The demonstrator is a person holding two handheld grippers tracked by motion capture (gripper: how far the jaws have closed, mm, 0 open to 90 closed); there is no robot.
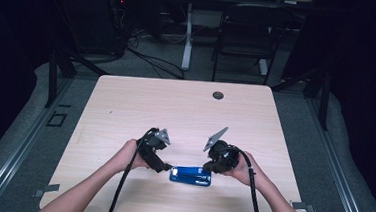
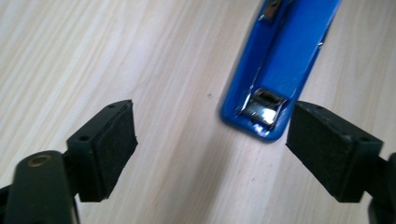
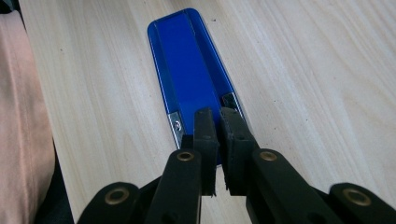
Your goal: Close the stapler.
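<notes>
High view: a blue stapler (image 1: 190,175) is seen lying flat on the pale wooden desk (image 1: 185,111), close to the near edge and roughly midway between the two hands. The left tongs (image 1: 167,166) are held by the person's left hand (image 1: 131,154) just at the stapler's left end, and the right tongs (image 1: 206,168) are held by the right hand (image 1: 241,169) at its right end. A black cable is trailed from each toward the near edge of the desk. A small dark round grommet (image 1: 218,95) is set in the desk near its far edge, and a black chair (image 1: 246,32) is seen on the floor beyond.

In the left gripper view the left tongs (image 2: 212,144) are spread wide. The rounded end of the stapler (image 2: 275,70), with its shiny metal plate, is seen beyond the pads, nearer the right-hand pad (image 2: 327,149); bare desk (image 2: 116,56) lies in the gap, and nothing is pinched. Whether that pad touches the stapler cannot be told.

In the right gripper view the right tongs (image 3: 219,140) are pressed nearly together, with only a narrow slit left between the pads. They are placed over the near, hinged end of the stapler (image 3: 191,60), which runs away from them along the desk (image 3: 303,70). Whether any part of the stapler is pinched between them cannot be told.
</notes>
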